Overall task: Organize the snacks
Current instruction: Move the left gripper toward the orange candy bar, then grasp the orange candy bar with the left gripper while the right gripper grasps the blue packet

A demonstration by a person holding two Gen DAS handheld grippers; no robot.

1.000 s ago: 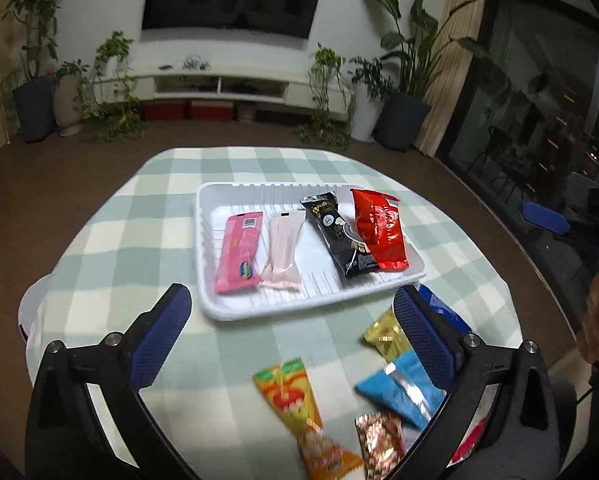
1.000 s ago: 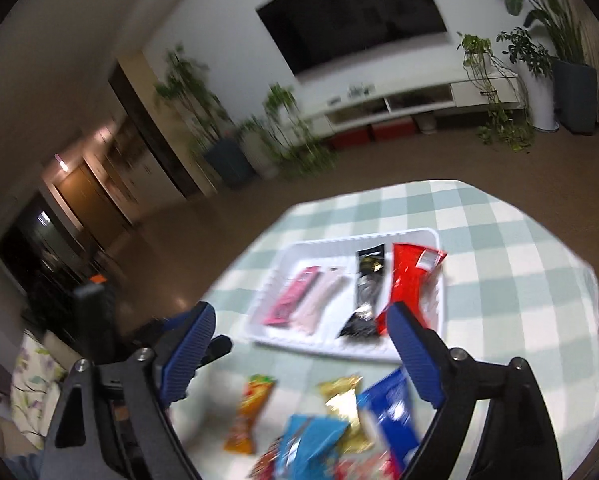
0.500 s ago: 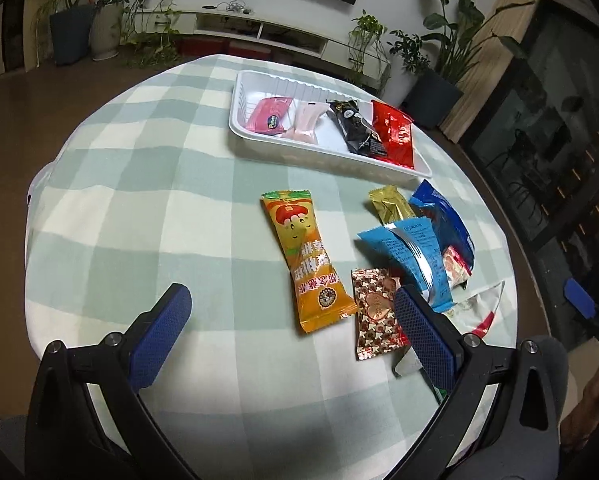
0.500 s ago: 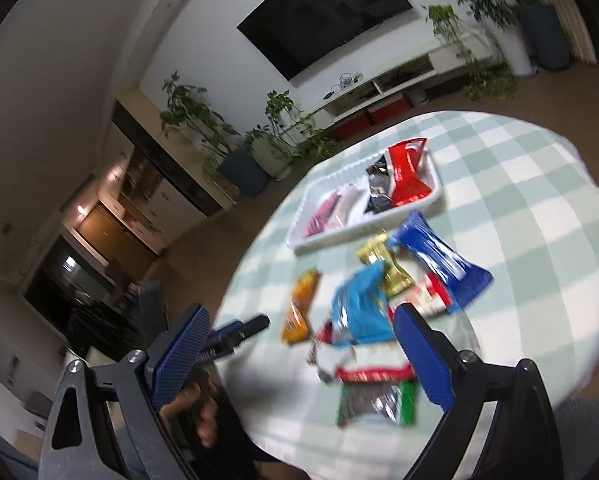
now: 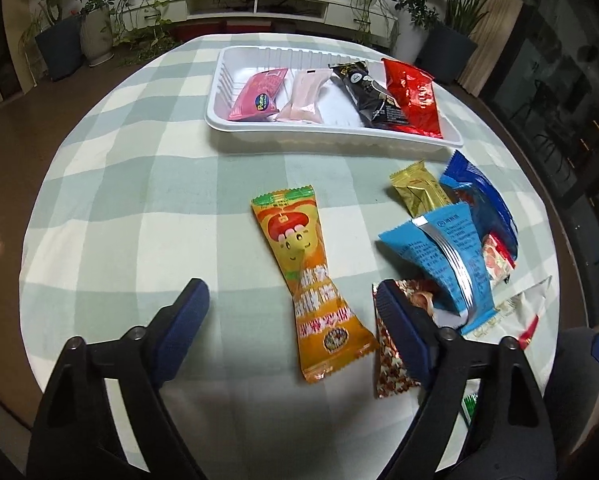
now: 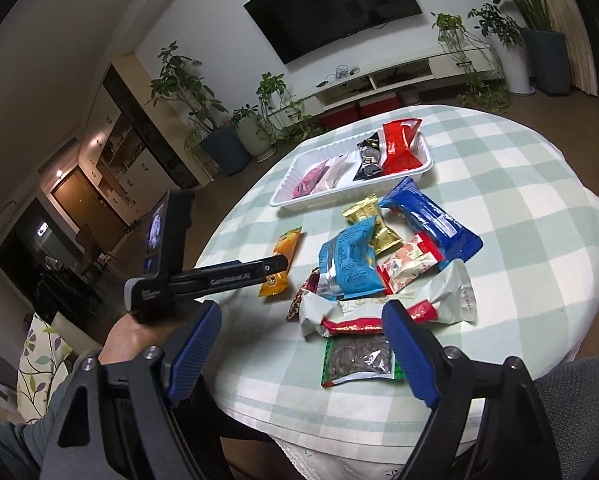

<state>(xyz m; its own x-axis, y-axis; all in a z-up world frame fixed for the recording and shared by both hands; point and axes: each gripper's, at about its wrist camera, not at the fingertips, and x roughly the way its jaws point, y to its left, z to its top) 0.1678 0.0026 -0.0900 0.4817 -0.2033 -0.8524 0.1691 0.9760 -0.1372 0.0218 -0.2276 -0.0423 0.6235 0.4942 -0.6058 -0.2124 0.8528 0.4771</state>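
Note:
A white tray (image 5: 235,130) at the table's far side holds a pink pack (image 5: 259,94), a pale pink pack (image 5: 305,96), a black pack (image 5: 369,92) and a red pack (image 5: 413,96). An orange snack pack (image 5: 311,276) lies alone in front of my open, empty left gripper (image 5: 291,312). A pile to its right holds a light blue pack (image 5: 447,252), a gold pack (image 5: 417,192) and a dark blue pack (image 5: 479,200). My right gripper (image 6: 299,344) is open and empty above the near edge, over a seed pack (image 6: 359,362). The left gripper also shows in the right wrist view (image 6: 275,268).
The round table has a green and white checked cloth (image 5: 139,208). A white and red pack (image 6: 387,308) and a foil pack (image 5: 391,360) lie in the pile. A TV unit and potted plants (image 5: 59,36) stand beyond the table.
Both grippers pulled back toward the near edge of the table and lowered. The left gripper now sits closer to the orange pack. Both stay open.

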